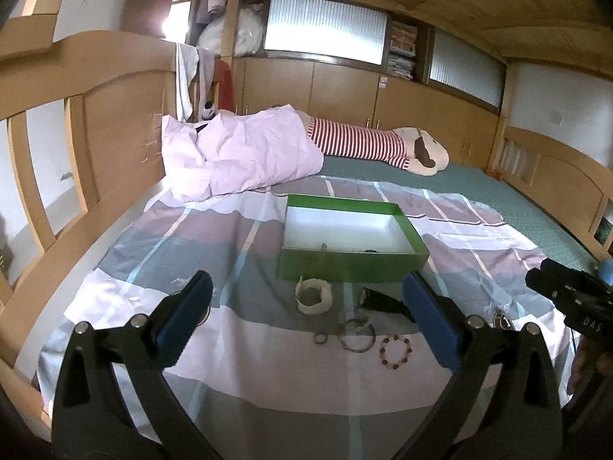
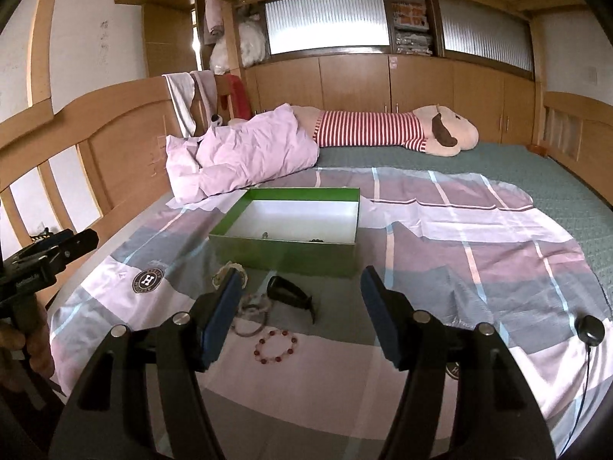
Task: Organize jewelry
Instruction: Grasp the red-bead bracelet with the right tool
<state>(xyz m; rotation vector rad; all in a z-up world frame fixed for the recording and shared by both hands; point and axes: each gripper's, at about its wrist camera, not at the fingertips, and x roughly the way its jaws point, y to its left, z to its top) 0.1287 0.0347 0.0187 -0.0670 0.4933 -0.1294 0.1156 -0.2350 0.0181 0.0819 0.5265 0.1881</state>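
- While both sets of jaws stand apart with nothing between them, I hold my left gripper [image 1: 306, 291] spread wide and my right gripper [image 2: 300, 281] at a narrower gap; neither touches any jewelry.
- Between the left pads, on the cloth ahead, I see a cream bangle [image 1: 313, 296], pale and thick, standing on its edge just short of the box.
- Nearer me than that bangle lie a small ring [image 1: 320, 339], a heap of thin hoops [image 1: 358, 331] and a red bead bracelet [image 1: 395, 351], all flat and close together.
- Just inside my left gripper's right finger lies a black hair clip [image 1: 381, 299], partly hidden by that finger.
- From my right gripper, the red bead bracelet [image 2: 275, 346] sits between the pads and low, the black hair clip [image 2: 291, 292] beyond it, and the thin hoops [image 2: 251, 316] run behind the left pad.
- Beyond both pairs of jaws sits a green box [image 1: 350, 265], open-topped and white inside, with 2 small dark items against its near wall; I cannot tell what they are.
- Under all of it lies a checked sheet [image 1: 268, 364] in lilac, grey and white.
- Farther out I see a pink quilt [image 1: 241, 153] to the left and a striped plush toy [image 1: 383, 143] along the far side.
- At my right view's lower right, a black round puck [image 2: 590, 329] with a thin cord rests on the sheet.
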